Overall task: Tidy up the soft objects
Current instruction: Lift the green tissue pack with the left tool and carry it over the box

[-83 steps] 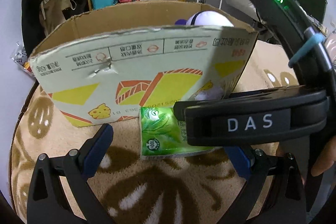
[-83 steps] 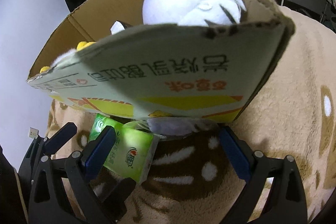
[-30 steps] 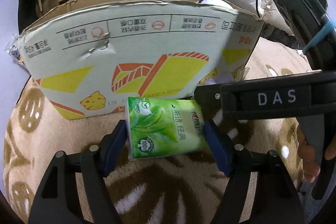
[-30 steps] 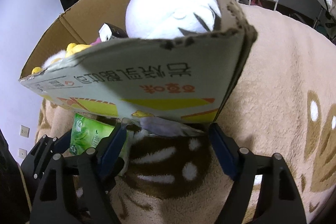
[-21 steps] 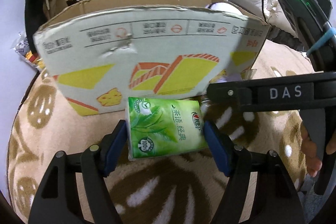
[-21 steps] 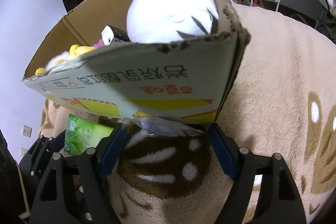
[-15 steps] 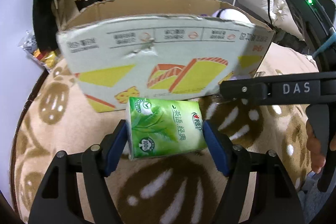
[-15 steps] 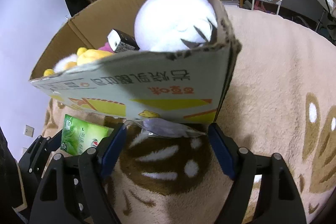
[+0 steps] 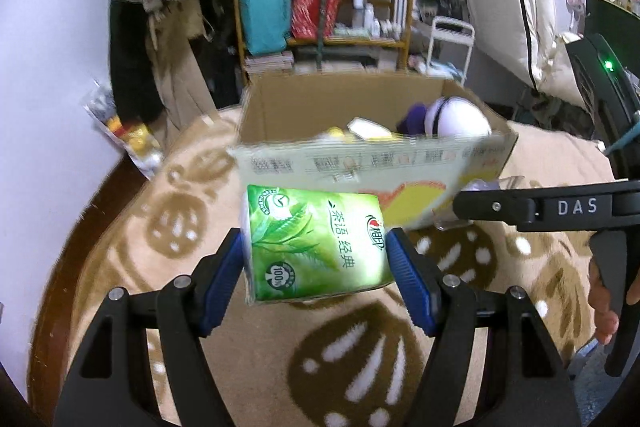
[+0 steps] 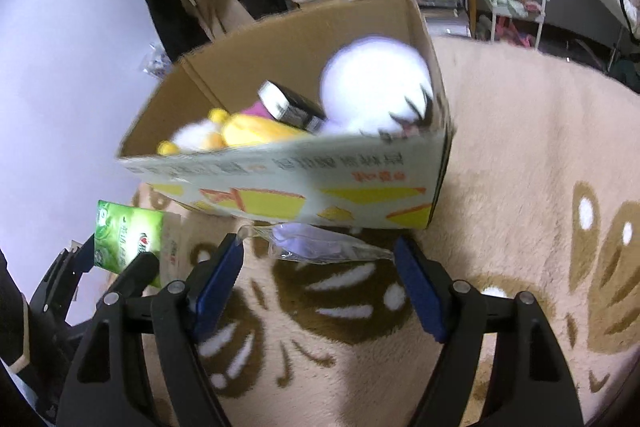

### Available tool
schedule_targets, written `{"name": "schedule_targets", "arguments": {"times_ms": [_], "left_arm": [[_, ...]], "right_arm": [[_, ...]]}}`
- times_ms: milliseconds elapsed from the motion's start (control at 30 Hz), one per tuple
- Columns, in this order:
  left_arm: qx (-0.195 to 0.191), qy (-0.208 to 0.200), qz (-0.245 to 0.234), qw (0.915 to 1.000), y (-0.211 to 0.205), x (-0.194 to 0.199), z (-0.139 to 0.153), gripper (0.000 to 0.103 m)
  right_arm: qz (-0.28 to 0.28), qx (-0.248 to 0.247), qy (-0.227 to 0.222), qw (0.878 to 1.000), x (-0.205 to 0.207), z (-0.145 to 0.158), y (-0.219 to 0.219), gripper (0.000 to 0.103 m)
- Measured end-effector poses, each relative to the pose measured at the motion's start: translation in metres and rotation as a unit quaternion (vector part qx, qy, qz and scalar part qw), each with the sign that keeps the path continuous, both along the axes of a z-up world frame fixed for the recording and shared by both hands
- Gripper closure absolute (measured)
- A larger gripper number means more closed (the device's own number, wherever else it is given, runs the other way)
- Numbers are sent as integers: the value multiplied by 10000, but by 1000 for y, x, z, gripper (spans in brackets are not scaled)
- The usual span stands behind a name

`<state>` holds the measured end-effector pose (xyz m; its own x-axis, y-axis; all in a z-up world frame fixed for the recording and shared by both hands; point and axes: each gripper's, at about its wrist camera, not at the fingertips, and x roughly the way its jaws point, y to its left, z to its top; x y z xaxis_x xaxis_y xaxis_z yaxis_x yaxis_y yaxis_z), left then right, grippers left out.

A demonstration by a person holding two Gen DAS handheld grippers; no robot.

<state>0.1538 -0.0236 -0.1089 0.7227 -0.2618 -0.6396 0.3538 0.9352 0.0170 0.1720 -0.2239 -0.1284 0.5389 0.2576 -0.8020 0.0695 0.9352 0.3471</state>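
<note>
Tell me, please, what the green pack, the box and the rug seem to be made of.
Green pack: seemingly soft tissues in thin glossy plastic film; light glares off its printed face. Box: corrugated cardboard, plain brown and matt inside, printed outside; its top edge is frayed. Rug: probably synthetic plush, matt; a fluffy beige pile with brown and white pattern.

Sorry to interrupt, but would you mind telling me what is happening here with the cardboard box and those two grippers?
A person is tidying soft things into a cardboard box on a beige rug. The left hand-held gripper is clamped on a green tissue pack, raised in front of the box. The right hand-held gripper has a clear plastic packet between its pads; whether they press on it is unclear. A white plush and a yellow plush already sit inside.
</note>
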Motion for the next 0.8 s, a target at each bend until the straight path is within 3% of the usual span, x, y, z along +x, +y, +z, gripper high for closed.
{"name": "schedule_targets", "arguments": {"times_ms": [67,367,800], "left_arm": [[64,-344,66,9994,3,-7,15,32],[-95,-1180,58,9930,2,-18,56,32],[-164,-1668,-189,9857,-25,6,77,32]], "right_arm": [[39,1,-176,9998,-4,13,1,21],[-4,-263,-1079,9938,-18,69,-4,21],[-344,-246,-1905,9808,-8,105,-31,21]]}}
